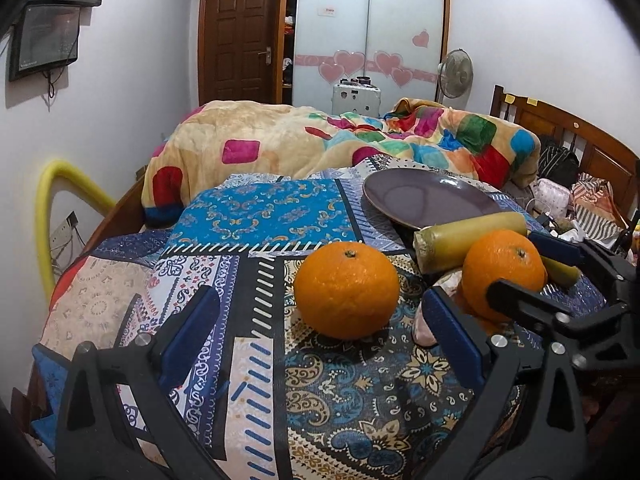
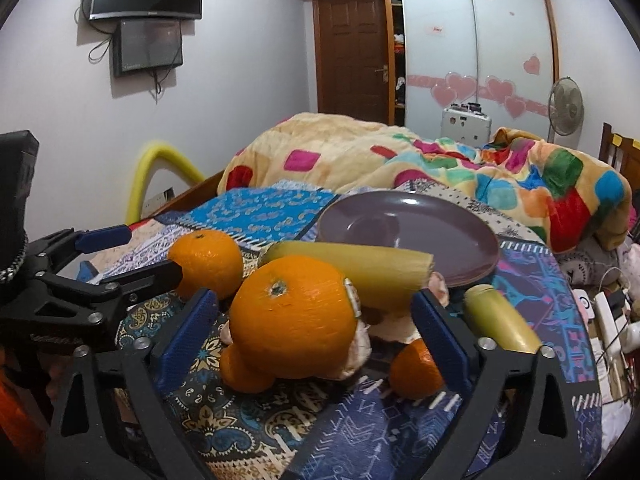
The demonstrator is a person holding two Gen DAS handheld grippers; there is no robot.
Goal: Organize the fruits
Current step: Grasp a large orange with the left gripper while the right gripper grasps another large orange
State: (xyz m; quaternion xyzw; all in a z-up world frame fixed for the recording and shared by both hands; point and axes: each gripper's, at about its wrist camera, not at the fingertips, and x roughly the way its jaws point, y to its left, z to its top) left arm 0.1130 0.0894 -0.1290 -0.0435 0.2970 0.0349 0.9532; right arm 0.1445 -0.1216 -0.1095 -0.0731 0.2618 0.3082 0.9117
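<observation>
Oranges (image 2: 294, 320) crowd cane stalks (image 2: 360, 276) before purple plate (image 2: 412, 220)

orange (image 2: 294, 320) between open fingers (image 2: 188, 336)

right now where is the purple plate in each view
Left wrist view: the purple plate lies upper right of centre on the patterned cloth, behind the yellow-green stalk pieces.
Right wrist view: the same plate sits just above centre, behind the stalk piece and the big orange.
Shared landmark: the heart-stickered wardrobe doors behind the bed.
</observation>
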